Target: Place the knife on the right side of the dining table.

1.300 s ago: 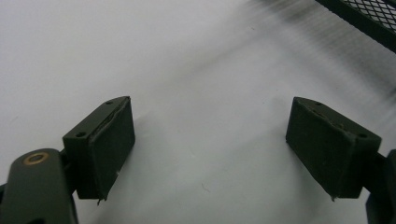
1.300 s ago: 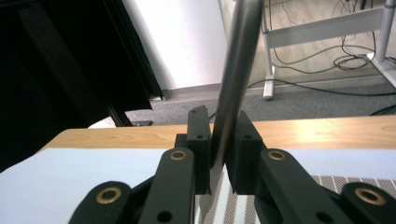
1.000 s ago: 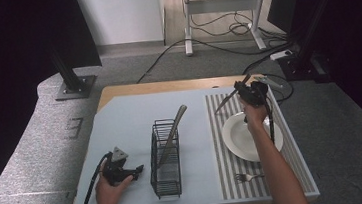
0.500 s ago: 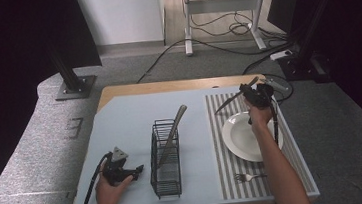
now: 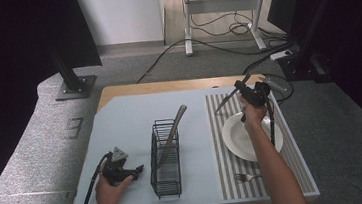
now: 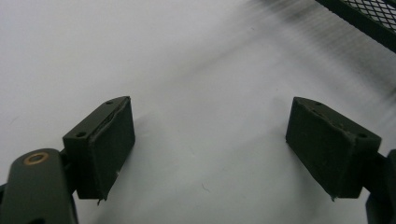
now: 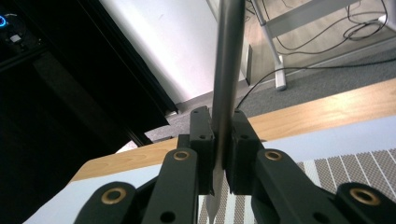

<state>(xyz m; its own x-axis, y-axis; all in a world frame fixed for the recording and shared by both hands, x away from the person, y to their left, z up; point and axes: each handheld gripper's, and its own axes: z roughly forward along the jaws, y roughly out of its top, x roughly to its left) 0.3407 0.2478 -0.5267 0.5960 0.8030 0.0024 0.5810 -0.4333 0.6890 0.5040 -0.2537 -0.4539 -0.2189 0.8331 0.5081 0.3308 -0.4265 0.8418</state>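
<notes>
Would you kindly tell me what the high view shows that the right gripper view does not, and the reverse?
The high view adds the wire rack with a utensil leaning in it, the white plate, the fork, and the left gripper resting on the table. The right gripper view adds a close look at the fingers pressing both sides of the knife. Shared: the right gripper shut on that knife, and the striped mat.

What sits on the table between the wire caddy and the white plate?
In the high view, only bare table surface and the striped placemat's left edge lie between the wire caddy and white plate.
</notes>
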